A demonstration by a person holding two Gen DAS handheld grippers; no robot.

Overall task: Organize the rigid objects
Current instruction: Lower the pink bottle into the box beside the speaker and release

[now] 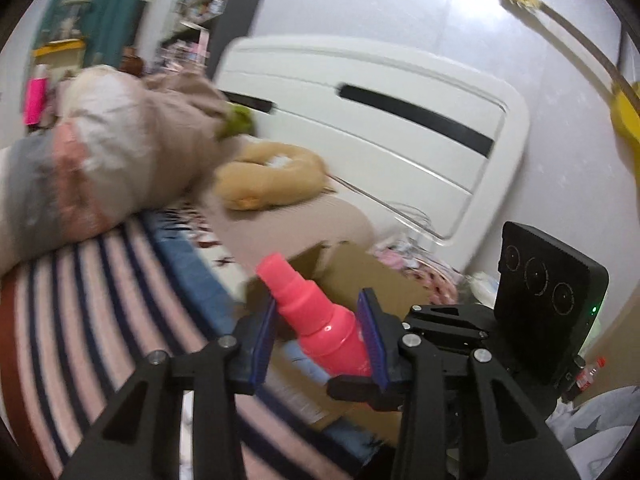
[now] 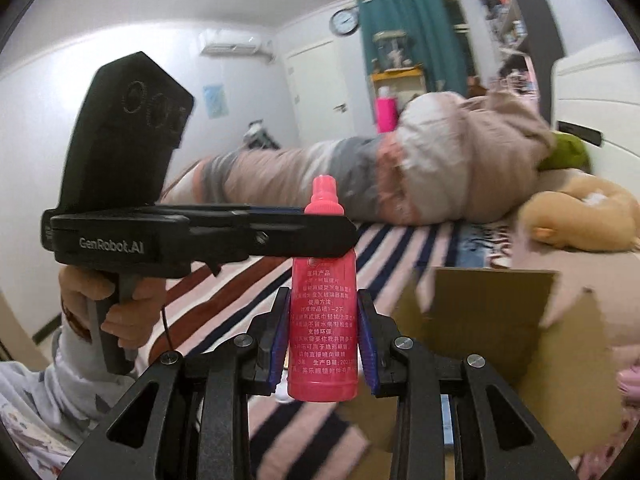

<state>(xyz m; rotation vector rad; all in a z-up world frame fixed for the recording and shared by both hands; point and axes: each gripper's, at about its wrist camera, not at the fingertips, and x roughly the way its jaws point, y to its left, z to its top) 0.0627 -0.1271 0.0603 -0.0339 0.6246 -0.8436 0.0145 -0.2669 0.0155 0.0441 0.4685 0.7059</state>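
My right gripper point(image 2: 324, 336) has its pads on both sides of the pink bottle point(image 2: 324, 320), holding it upright. My left gripper point(image 1: 316, 336) brackets the same bottle higher up, at the shoulder; I cannot tell whether it is clamped. Just behind is an open box point(image 2: 492, 320) on the striped bedspread point(image 1: 100, 300), then a plush toy point(image 1: 268, 176) by the white headboard point(image 1: 380, 128).

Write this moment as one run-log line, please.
pink bottle: near cardboard box | right gripper: clamps bottle | left gripper: around bottle shoulder, grip unclear
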